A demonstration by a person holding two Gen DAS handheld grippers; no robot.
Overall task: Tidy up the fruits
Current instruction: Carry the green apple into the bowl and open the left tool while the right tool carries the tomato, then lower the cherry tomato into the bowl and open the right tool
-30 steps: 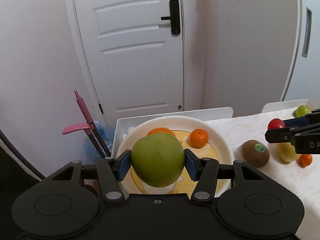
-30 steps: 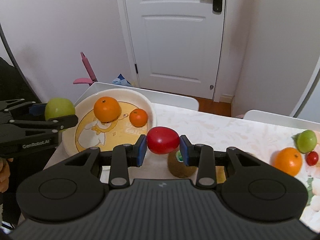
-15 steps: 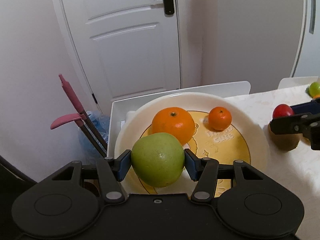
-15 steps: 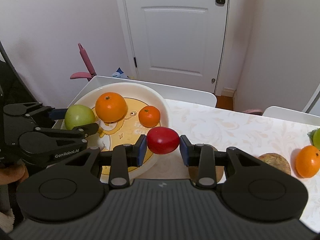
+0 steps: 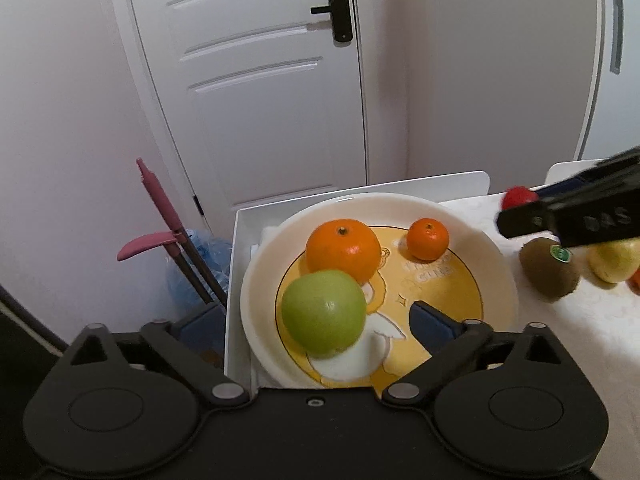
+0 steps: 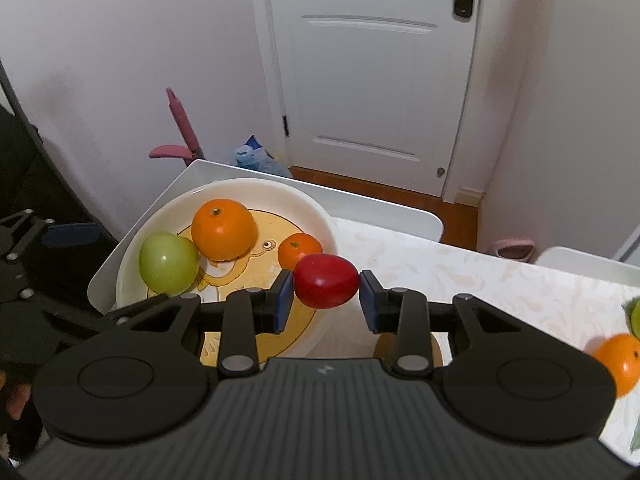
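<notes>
A white plate [image 5: 496,264] with a yellow centre holds a big orange [image 5: 343,249], a small orange [image 5: 428,238] and a green apple [image 5: 323,311]. My left gripper [image 5: 316,326] is open around the apple, which rests free on the plate. The plate [image 6: 304,204], apple [image 6: 168,263] and oranges [image 6: 223,234] also show in the right wrist view. My right gripper [image 6: 325,295] holds a red tomato [image 6: 326,286] over the plate's right rim.
A kiwi [image 5: 549,273] and a yellow fruit [image 5: 614,262] lie on the tablecloth right of the plate. An orange [image 6: 618,362] and a green fruit [image 6: 634,318] lie at far right. A white tray [image 5: 240,280] sits under the plate. A white door stands behind.
My left gripper has opened and let the green apple go onto the plate. My right gripper has carried the tomato left, to the plate's rim.
</notes>
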